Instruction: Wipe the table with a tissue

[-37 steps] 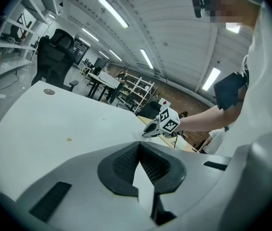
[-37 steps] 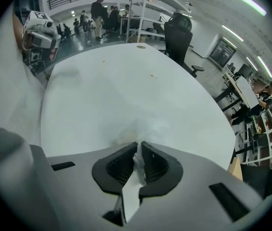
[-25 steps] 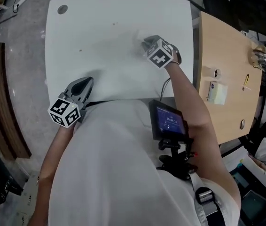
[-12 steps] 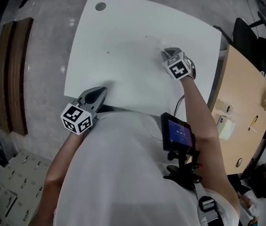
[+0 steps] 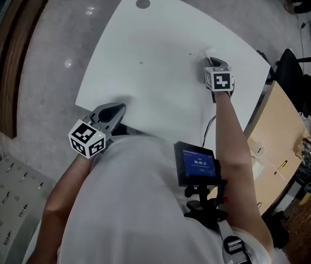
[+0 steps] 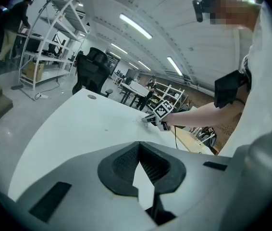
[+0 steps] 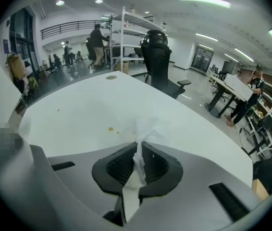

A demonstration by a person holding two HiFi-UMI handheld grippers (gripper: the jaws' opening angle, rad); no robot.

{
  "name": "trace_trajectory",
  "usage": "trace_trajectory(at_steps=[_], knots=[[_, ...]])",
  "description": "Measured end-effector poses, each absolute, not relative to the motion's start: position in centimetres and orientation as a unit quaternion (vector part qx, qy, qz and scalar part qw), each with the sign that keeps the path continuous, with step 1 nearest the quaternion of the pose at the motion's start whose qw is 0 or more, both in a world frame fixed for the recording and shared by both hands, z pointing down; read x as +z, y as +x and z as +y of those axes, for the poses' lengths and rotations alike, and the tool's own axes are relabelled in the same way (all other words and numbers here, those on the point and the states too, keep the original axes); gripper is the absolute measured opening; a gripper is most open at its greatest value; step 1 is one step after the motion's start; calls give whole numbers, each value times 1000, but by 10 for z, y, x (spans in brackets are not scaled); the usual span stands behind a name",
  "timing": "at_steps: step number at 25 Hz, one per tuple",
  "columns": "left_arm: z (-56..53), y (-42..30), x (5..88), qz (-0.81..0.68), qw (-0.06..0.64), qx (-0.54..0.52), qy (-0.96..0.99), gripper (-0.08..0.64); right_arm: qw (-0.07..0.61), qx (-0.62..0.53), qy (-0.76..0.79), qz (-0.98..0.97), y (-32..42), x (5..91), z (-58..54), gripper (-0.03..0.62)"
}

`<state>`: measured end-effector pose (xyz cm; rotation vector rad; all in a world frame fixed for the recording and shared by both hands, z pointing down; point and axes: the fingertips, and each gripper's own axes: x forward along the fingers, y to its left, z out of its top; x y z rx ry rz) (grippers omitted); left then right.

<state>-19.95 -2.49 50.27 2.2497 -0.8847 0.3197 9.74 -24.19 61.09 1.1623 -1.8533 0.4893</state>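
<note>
The crumpled tissue (image 7: 145, 125), pinched by the right gripper (image 7: 140, 144), is seemingly dragged further across the smooth white table (image 5: 144, 92), at two o'clock; the left gripper (image 6: 139, 143), at seven o'clock, is kept closed, empty.

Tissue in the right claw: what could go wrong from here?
1. The right claw pinches only a thin twist of the tissue; dragging on the table could tear it or pull it free.
2. Little tissue pokes past the tips, so they may scrape the surface.
3. That small tuft might smear the yellowish spot rather than lift it.
</note>
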Motion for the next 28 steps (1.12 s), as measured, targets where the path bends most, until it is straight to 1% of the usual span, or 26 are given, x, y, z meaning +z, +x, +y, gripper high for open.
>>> trace_trajectory(at_steps=[2,4,10,16,23,28], knots=[[-26,-206,503,-346,349,120,863,6,424,207,488,-735,97,610,-253,31],[-28,-211,504,-352,353,116,859,6,428,205,505,-721,97,607,-261,31],[-37,-224,505,-354,356,111,857,6,497,143,496,-697,85,616,-265,31],[-33,-226,510,-342,364,113,859,6,554,57,447,-700,57,620,-252,28],[-39,-229,509,-332,362,113,863,6,587,-7,432,-684,39,618,-247,26],[-41,-229,510,-326,361,115,866,6,585,-27,426,-689,22,619,-236,26]])
